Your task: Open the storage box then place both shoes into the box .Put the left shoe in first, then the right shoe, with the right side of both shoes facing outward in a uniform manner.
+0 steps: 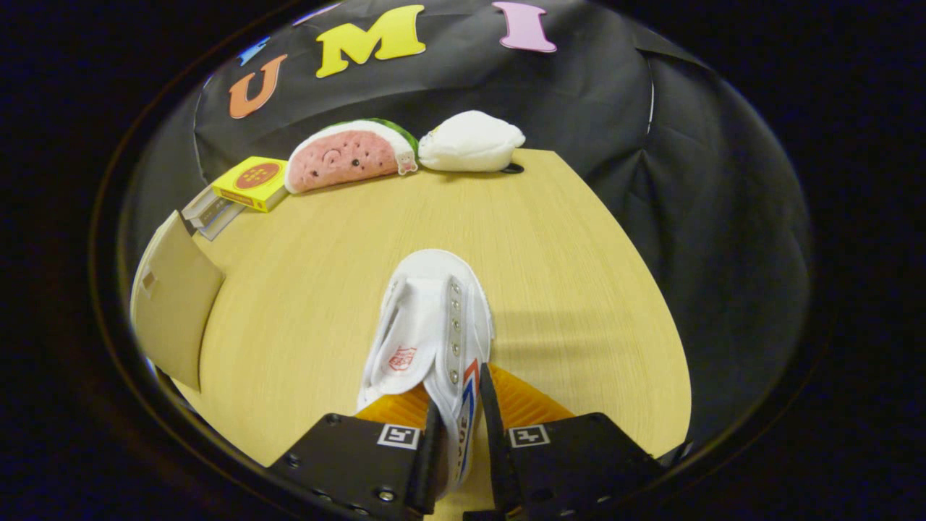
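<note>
The jaws (461, 427) are closed tight on the side wall of a white shoe (427, 325), held above the bench (579, 253). This looks like the carrying step; next the shoe must swing toward the cardboard box flap (173, 304) beside it.

On the pale wood-grain desk (564, 260), a white canvas shoe (427, 325) lies near the front edge, its side wall pinched between the gripper (463, 434) fingers, toe toward the back. Along the back edge sit a yellow flat box (249, 182), a pink watermelon-slice plush (347, 155) and a white plush (470, 141), left to right. At the left edge stands what may be a tan cardboard flap (173, 304).
</note>
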A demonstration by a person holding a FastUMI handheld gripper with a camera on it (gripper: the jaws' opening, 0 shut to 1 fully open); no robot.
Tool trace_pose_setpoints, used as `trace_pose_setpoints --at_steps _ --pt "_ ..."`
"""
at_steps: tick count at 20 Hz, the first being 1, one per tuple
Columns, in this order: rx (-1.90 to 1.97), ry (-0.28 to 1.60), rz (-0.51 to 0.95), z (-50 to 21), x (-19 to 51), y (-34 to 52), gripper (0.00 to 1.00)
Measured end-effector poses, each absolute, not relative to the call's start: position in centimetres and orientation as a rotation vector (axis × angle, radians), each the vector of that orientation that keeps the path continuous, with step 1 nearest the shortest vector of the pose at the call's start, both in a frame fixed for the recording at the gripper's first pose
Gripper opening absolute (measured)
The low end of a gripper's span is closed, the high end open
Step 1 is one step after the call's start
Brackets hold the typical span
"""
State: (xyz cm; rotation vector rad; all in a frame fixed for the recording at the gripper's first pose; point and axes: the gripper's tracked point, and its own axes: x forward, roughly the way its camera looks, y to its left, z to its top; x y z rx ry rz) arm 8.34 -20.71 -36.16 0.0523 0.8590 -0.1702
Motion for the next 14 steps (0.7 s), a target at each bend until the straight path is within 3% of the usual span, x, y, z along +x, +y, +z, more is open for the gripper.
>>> trace_pose_setpoints --at_steps 2,14 --pt "0.111 0.889 -0.183 -36.1 7.8 -21.1 0.01" --pt "0.384 0.919 -0.237 -30.0 4.4 -14.3 0.0"
